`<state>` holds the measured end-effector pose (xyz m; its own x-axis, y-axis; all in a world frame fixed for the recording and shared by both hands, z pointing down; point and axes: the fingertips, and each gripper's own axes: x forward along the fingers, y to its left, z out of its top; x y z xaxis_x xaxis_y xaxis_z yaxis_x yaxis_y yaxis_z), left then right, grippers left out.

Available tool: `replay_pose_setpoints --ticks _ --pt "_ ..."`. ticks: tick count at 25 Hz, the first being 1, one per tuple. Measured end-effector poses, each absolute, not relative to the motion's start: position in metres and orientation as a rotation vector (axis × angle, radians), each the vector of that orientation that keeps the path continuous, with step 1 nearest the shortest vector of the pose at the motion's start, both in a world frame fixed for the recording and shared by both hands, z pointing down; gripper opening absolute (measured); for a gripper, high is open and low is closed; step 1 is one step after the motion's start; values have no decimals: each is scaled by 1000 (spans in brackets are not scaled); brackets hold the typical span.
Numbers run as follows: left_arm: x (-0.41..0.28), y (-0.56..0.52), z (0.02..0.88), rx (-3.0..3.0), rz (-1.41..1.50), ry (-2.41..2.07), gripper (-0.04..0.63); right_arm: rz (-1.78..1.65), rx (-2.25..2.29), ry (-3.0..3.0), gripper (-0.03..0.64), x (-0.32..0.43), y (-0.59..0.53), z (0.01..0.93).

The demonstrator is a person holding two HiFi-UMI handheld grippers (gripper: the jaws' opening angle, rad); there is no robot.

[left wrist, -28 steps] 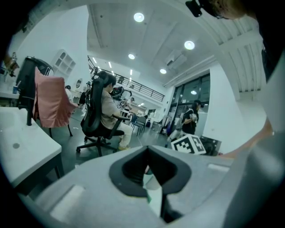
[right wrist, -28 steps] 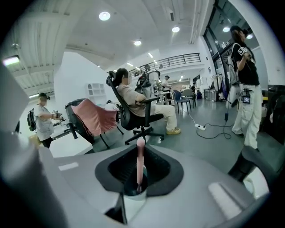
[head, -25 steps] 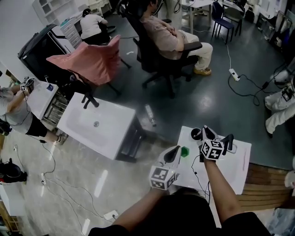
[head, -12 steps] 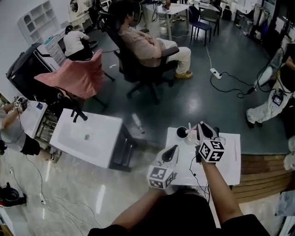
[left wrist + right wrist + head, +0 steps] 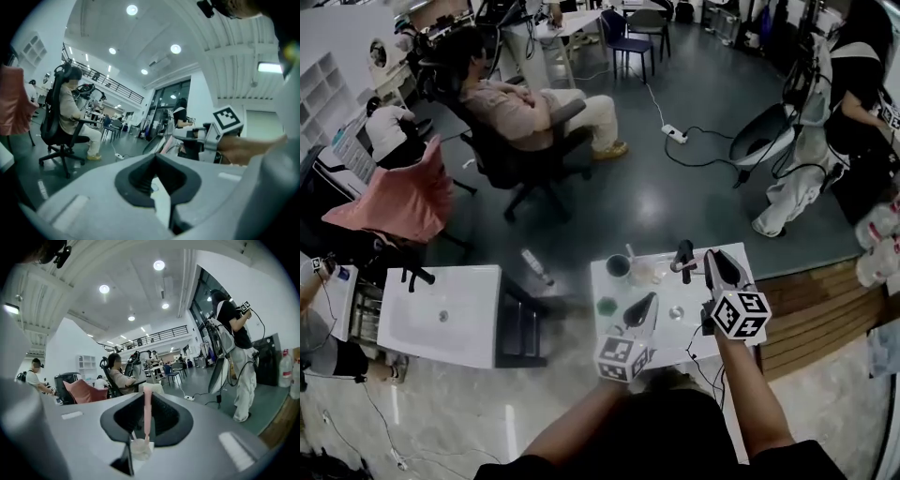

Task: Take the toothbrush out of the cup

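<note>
Right gripper (image 5: 713,258) has come up off the white tabletop (image 5: 698,300) over the last second. Its jaws pinch the pink plastic toothbrush (image 5: 147,413), with the handle running up between the pads. A second ago that gripper was low by the cups. Now it's raised and roughly level, and the brush hangs in the air, apart from the clear plastic cup (image 5: 642,273) and the dark mug (image 5: 618,266) beside it. The brush looks fully out of the cup, so the extraction step reads as done; what's left is setting it down, probably. Left gripper (image 5: 649,305) also shifted, hovering over the tabletop's near edge, jaws pressed together on nothing.
</note>
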<state>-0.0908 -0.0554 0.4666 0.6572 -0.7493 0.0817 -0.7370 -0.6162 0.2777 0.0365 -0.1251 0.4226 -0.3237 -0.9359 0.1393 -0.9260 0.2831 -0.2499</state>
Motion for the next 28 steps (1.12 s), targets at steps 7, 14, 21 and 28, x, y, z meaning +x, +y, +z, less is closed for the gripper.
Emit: replay_pose_setpoints --ticks 7,14,21,28 --pt "-12 -48 481 2638 -10 -1026 2 -488 -1998 2459 51 135 -100 468" --pt "43 -60 496 2632 43 -964 2 -562 -2129 2476 51 204 -104 519" --pt "88 -79 513 2602 92 -953 2 -679 -2191 2519 51 259 -120 565" --pt "130 -101 529 2589 121 -955 2 -806 -2234 2532 51 312 -134 606"
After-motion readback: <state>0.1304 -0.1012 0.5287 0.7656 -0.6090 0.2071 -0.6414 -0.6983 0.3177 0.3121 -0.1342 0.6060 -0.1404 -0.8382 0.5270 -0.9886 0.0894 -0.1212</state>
